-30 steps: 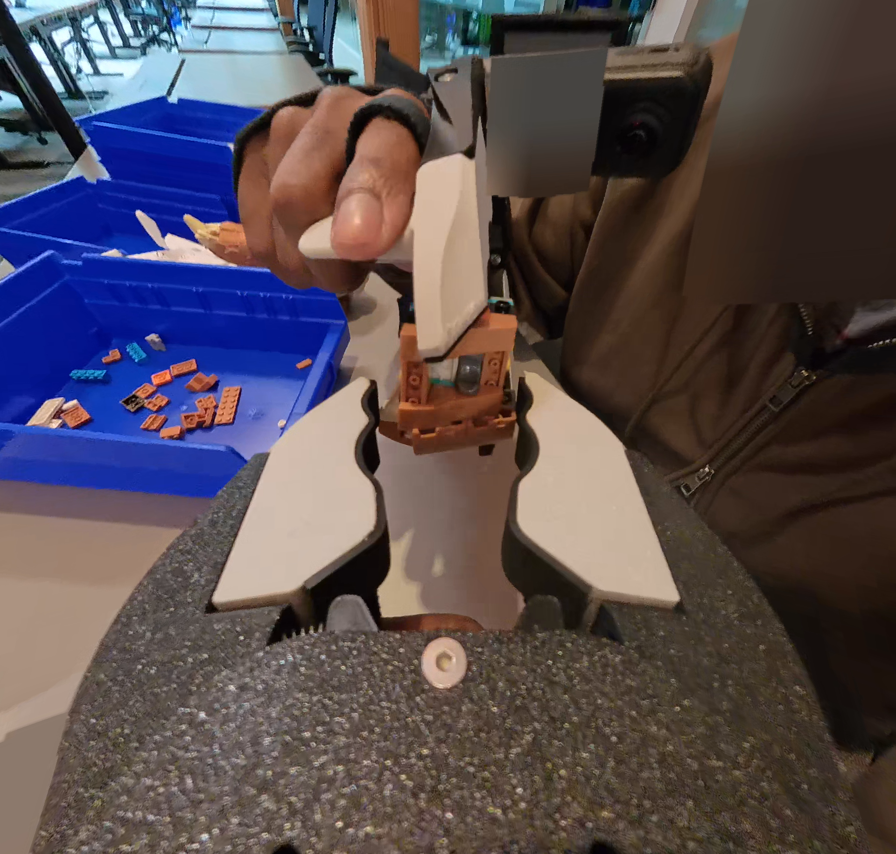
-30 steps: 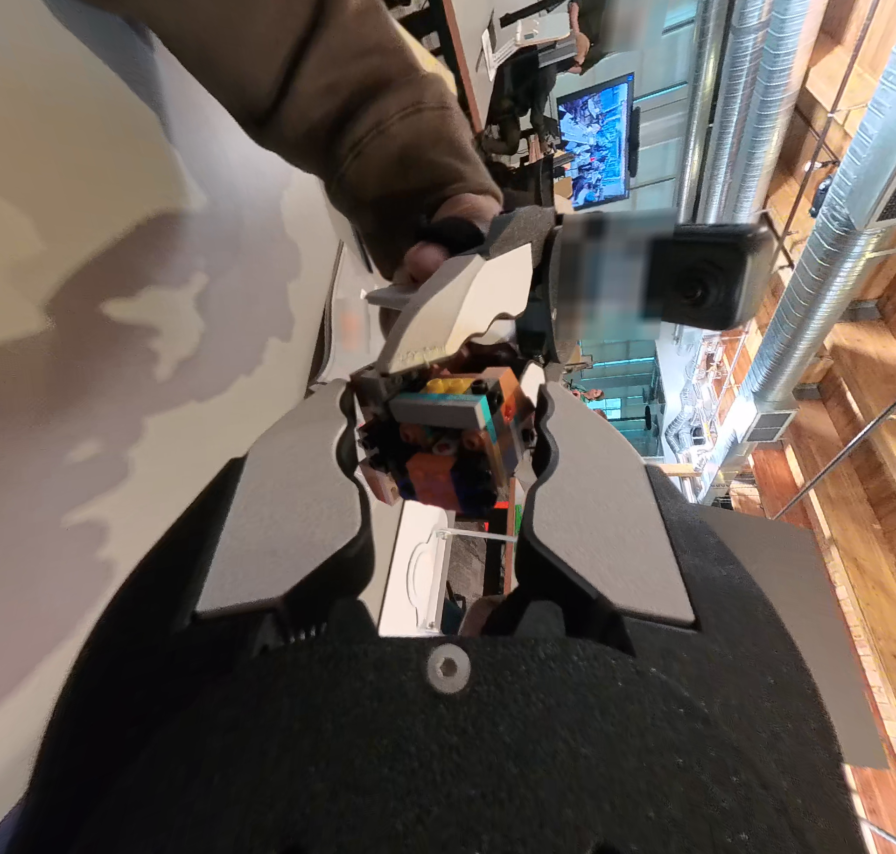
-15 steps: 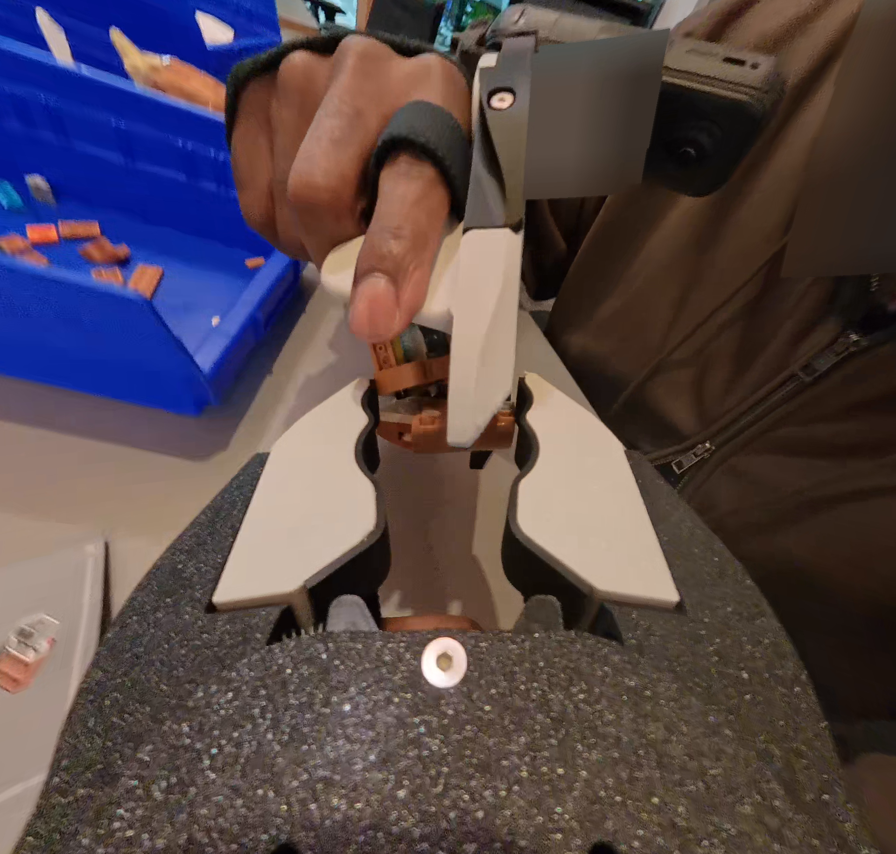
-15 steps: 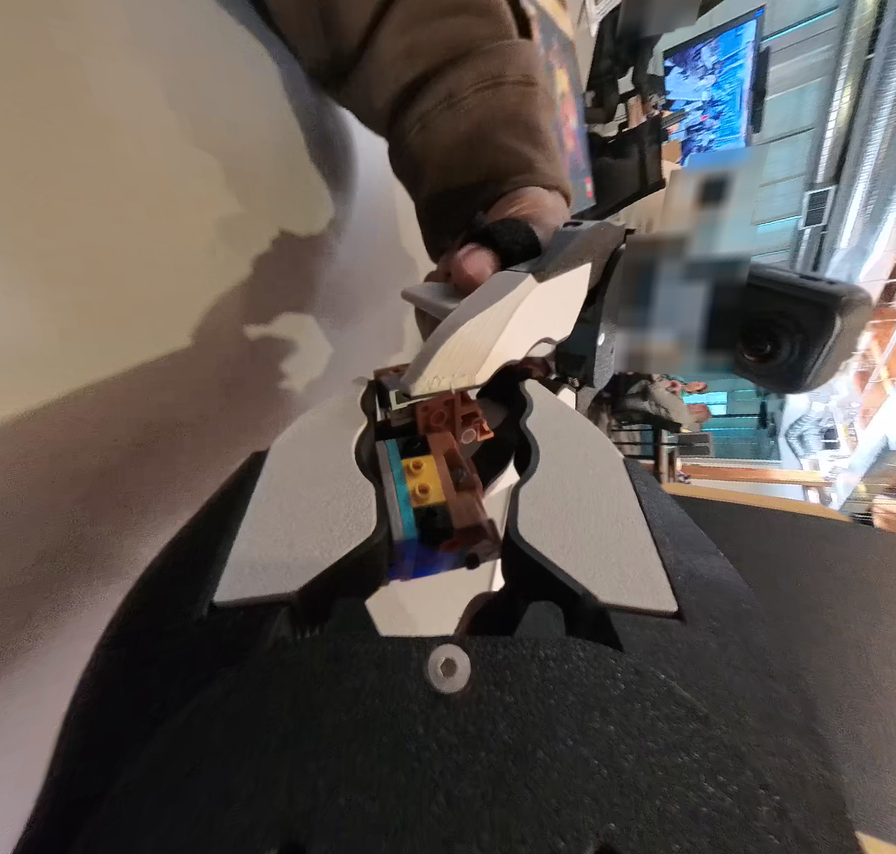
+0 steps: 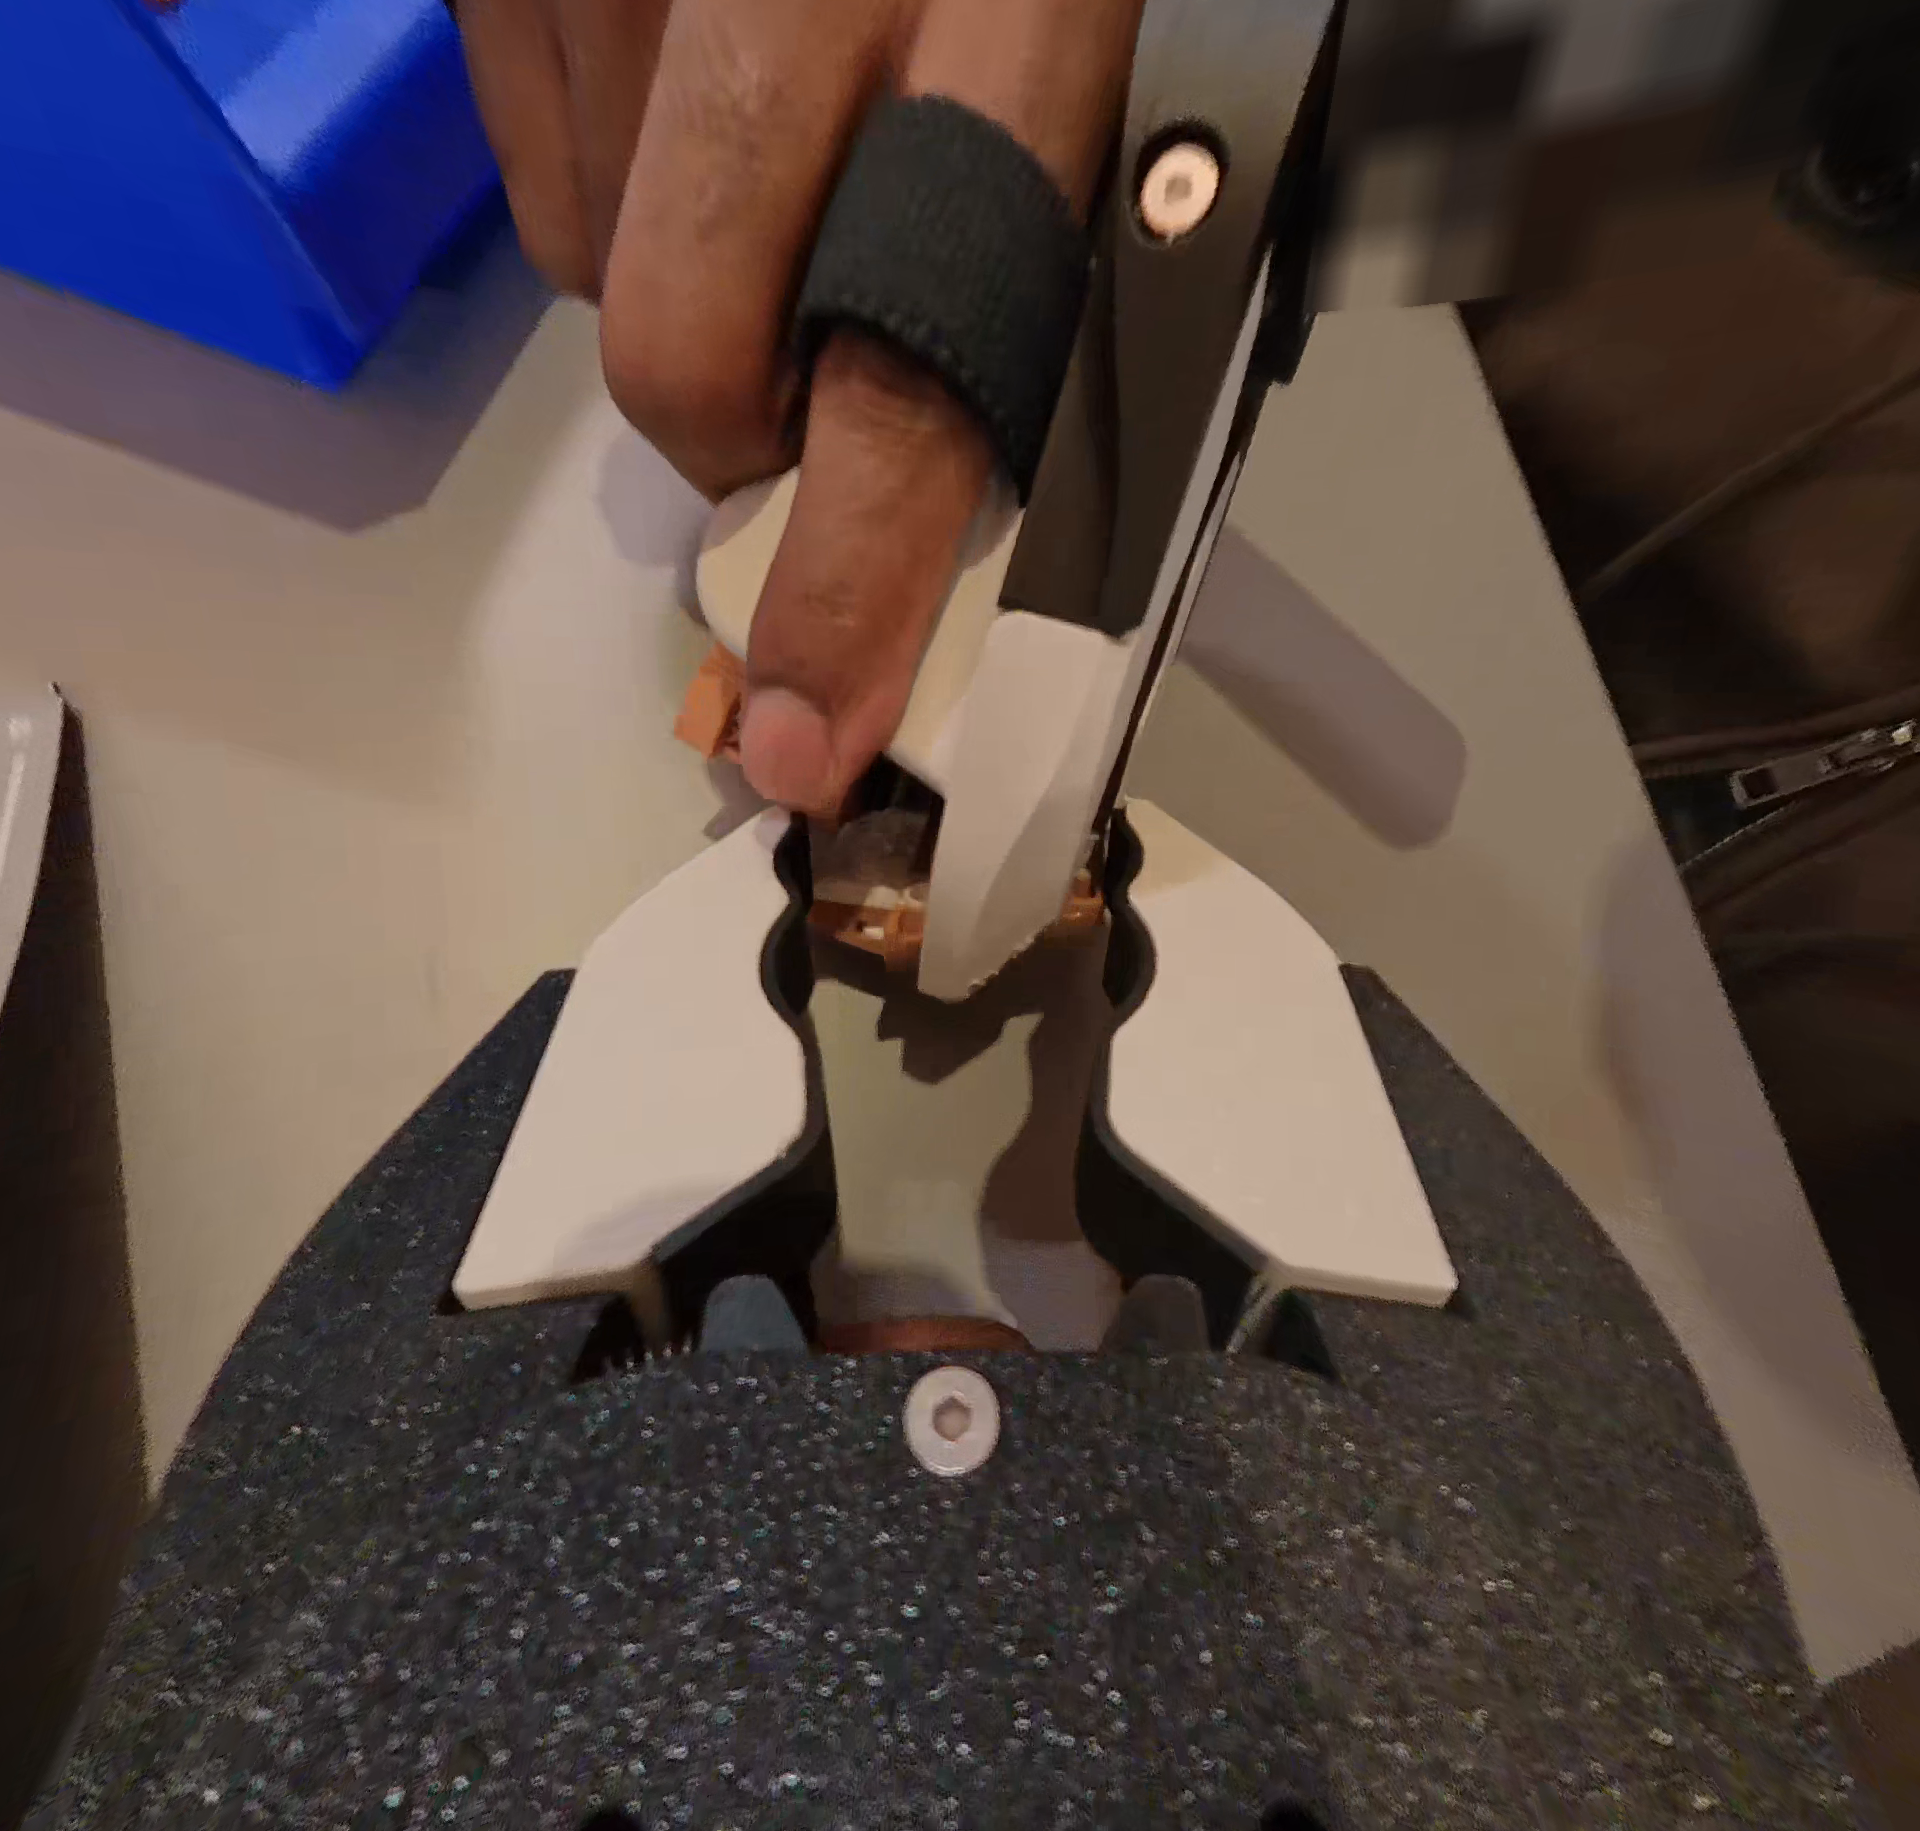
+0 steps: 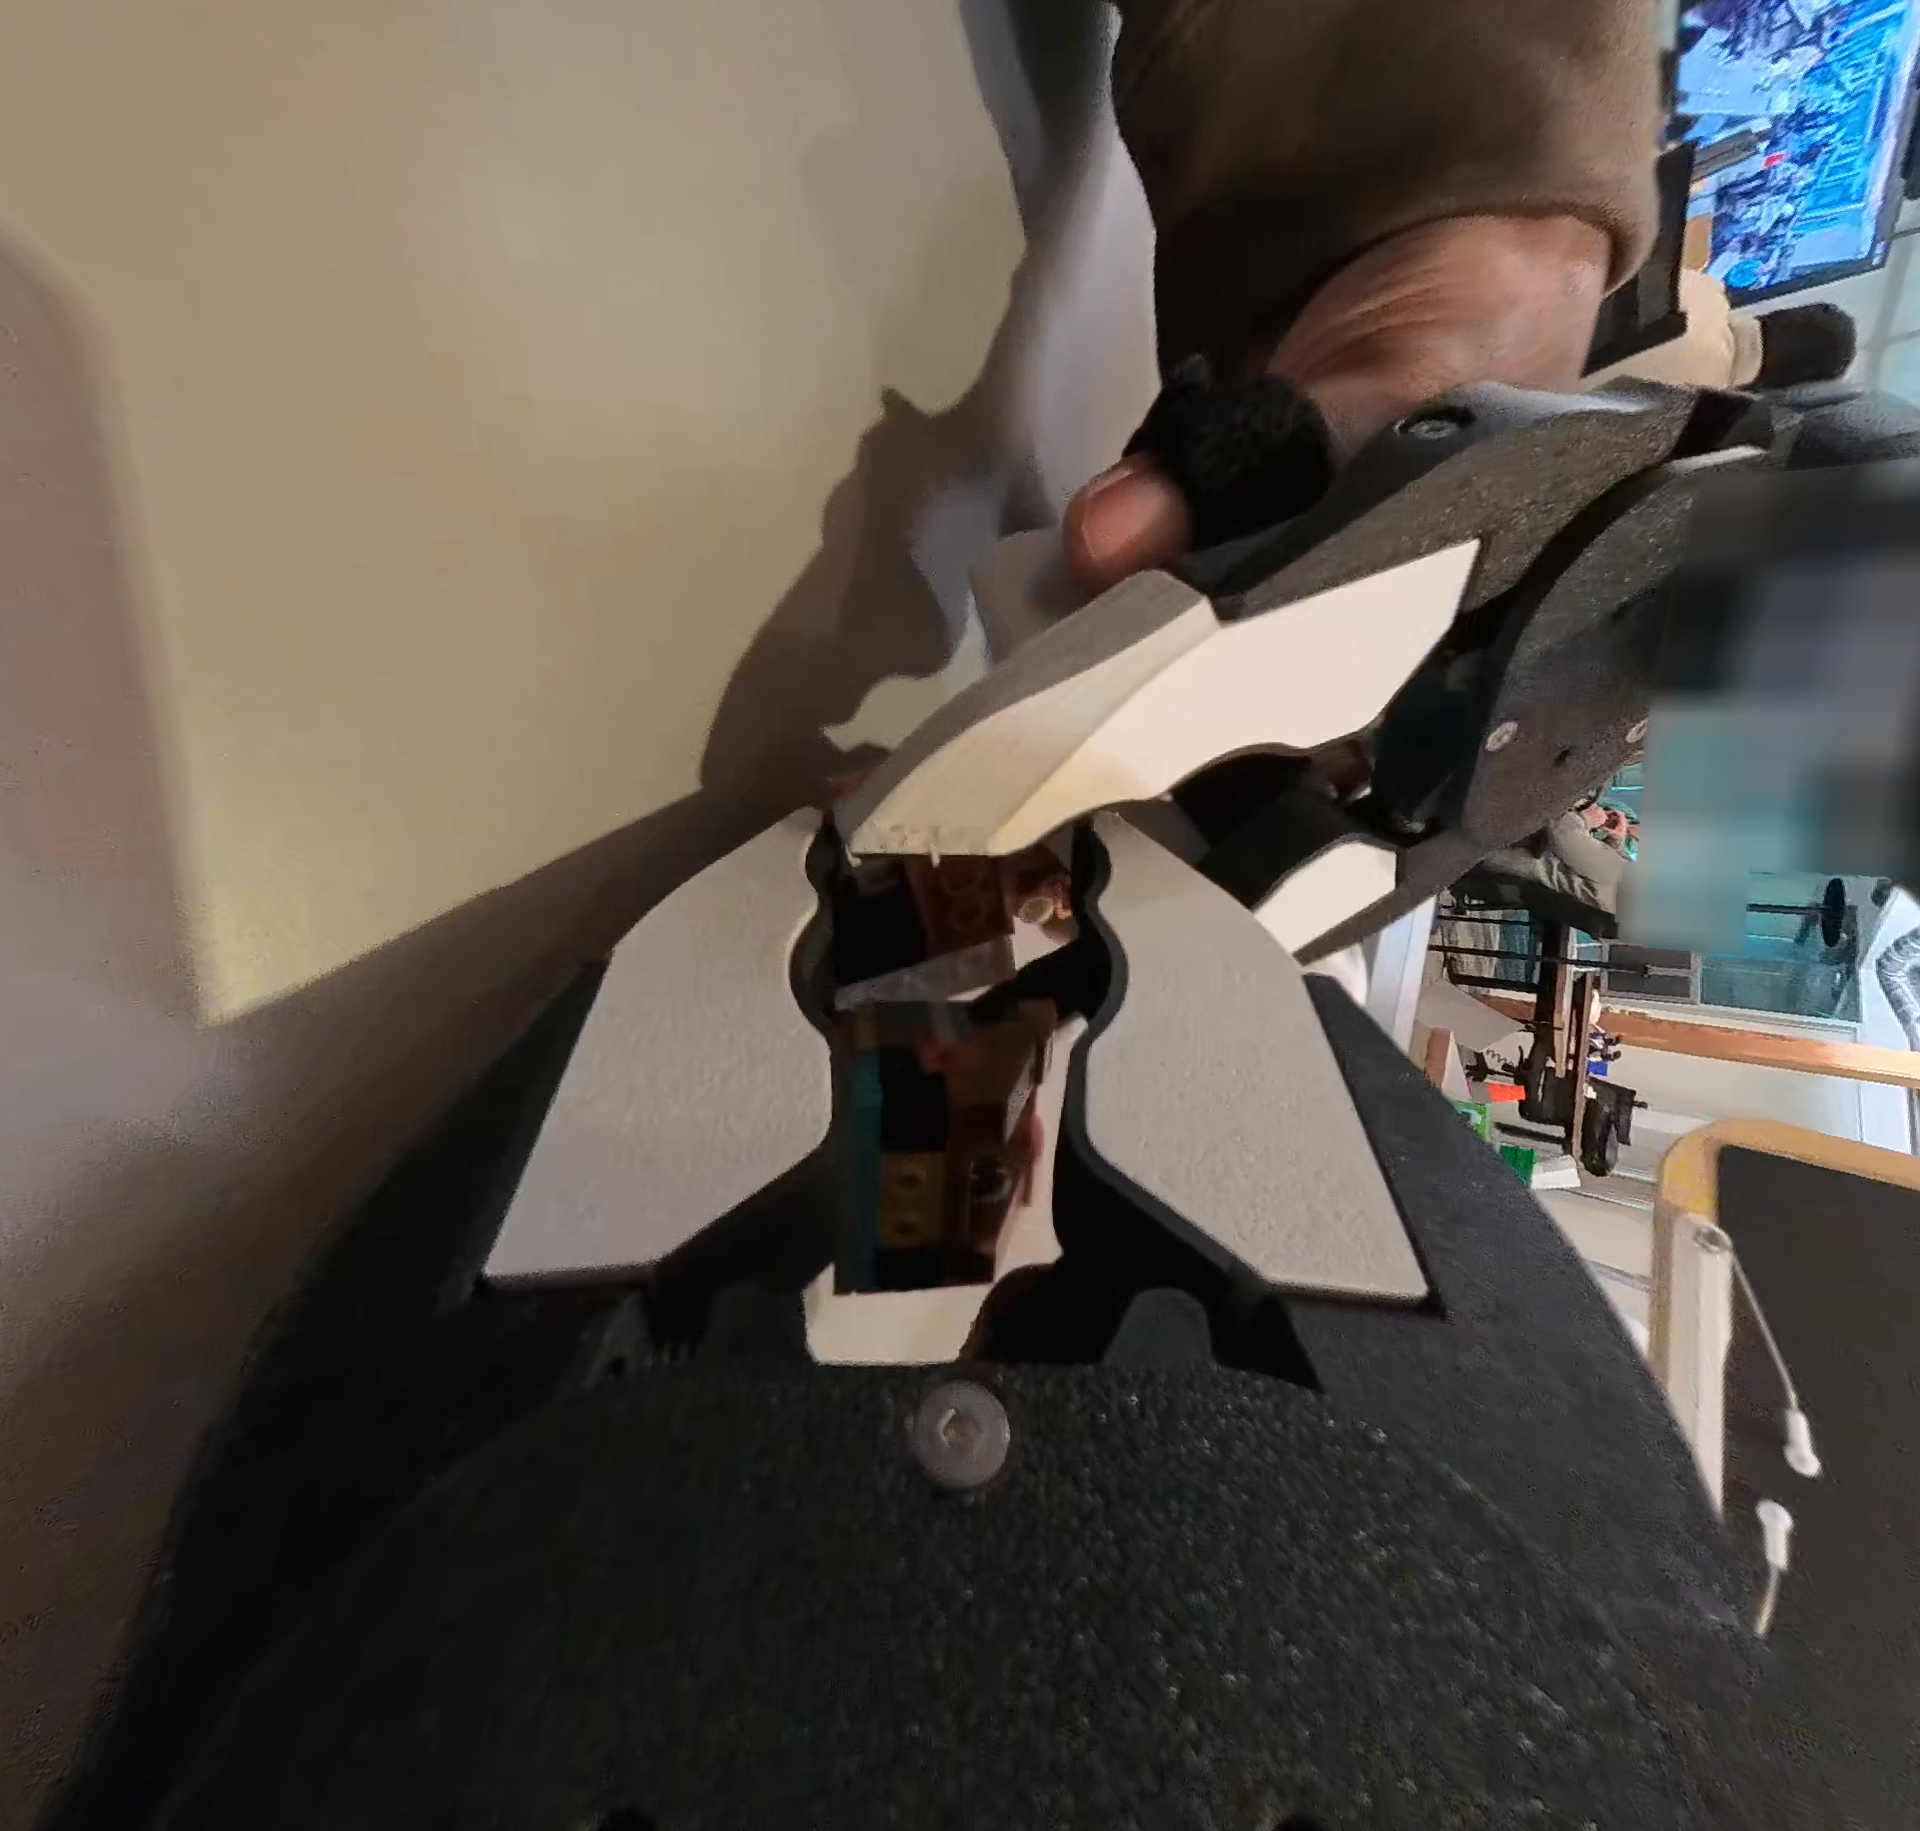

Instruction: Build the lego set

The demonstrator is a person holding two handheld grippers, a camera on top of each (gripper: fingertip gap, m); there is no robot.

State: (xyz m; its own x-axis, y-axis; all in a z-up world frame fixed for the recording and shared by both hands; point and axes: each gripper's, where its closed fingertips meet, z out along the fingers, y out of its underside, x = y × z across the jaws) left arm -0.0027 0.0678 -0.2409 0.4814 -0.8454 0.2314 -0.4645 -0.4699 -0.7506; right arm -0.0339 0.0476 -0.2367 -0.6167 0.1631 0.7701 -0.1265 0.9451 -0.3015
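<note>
A small lego model (image 5: 868, 914) of brown, orange and clear bricks sits between the tips of my left gripper (image 5: 951, 888), which is shut on its brown base. My right gripper (image 5: 987, 846) comes down from above, held by a hand with a black finger strap, and hides most of the model. In the right wrist view the model (image 6: 935, 1106), with teal, yellow and brown bricks, lies deep between the fingers of my right gripper (image 6: 951, 846), which is shut on it. My left gripper's white fingers (image 6: 1091, 742) press onto the model's far end.
A blue bin (image 5: 208, 119) stands at the back left on the beige table (image 5: 312, 742). A pale tray edge (image 5: 21, 815) shows at the far left. The person's brown jacket (image 5: 1714, 638) is close on the right. Left and right tips are no more than a few centimetres apart.
Both grippers have tilted and closed in on each other. The model sits deeper between the right gripper's fingers. The blue bins have slid almost out of the left wrist view.
</note>
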